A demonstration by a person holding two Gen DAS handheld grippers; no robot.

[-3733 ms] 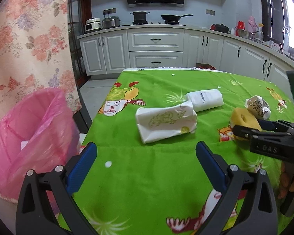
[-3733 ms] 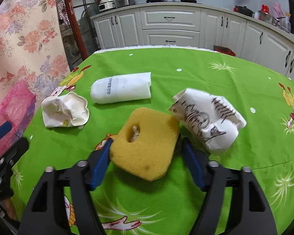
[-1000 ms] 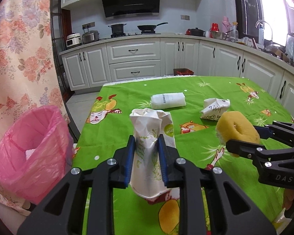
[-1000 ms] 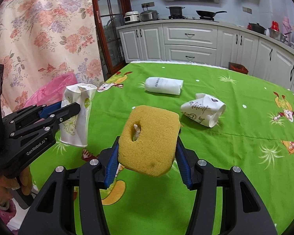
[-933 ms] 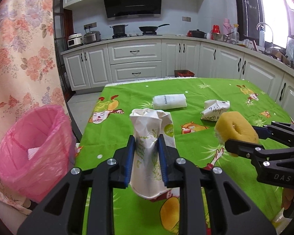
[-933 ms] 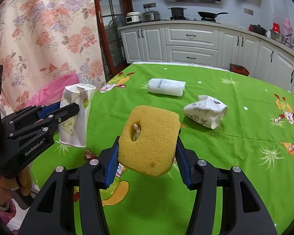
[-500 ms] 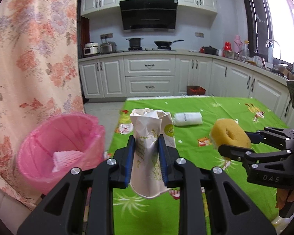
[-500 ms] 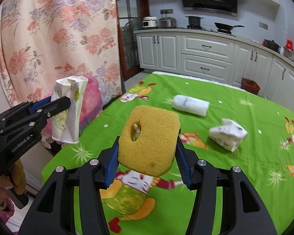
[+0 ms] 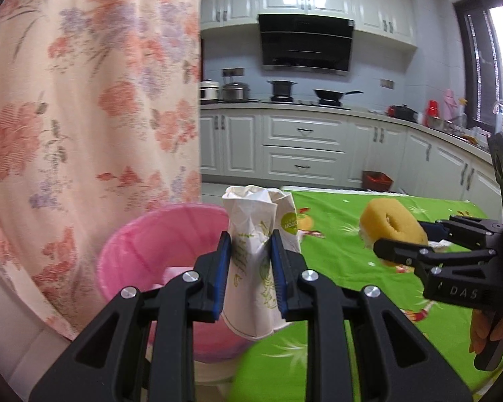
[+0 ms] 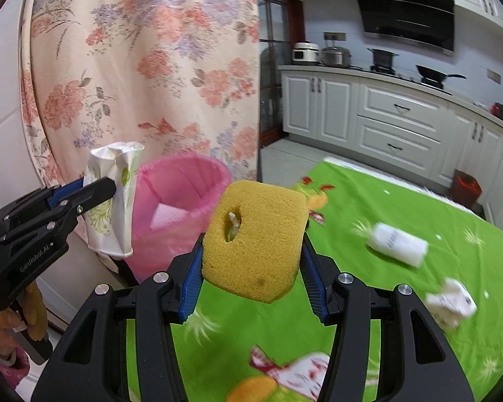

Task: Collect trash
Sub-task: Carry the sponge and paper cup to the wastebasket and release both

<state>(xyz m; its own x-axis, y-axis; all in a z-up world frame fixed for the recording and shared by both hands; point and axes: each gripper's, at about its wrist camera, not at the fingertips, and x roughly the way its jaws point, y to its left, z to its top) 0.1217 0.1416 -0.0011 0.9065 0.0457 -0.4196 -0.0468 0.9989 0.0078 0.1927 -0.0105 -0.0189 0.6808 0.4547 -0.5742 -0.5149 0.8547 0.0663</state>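
Left tongs (image 9: pixel 250 261) pinching our crumpled paper bag (image 9: pixel 256 268), long axis upright | pink-lined bin (image 9: pixel 157 254) just beyond, lower left of frame, nearer this hand | right tongs (image 10: pixel 251 264) clamping yellow sponge (image 10: pixel 256 239), bin (image 10: pixel 181 207) upper left | surface (image 10: pixel 402 301) holds two wrappers.

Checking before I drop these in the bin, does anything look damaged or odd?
The yellow sponge in the right gripper has a hole through it with a pale scrap lodged inside. The paper cup in the left gripper is crushed.

White kitchen cabinets (image 9: pixel 301 147), black range hood (image 9: pixel 305 45), floral curtain (image 9: pixel 84 100), bright window (image 9: pixel 501 67)
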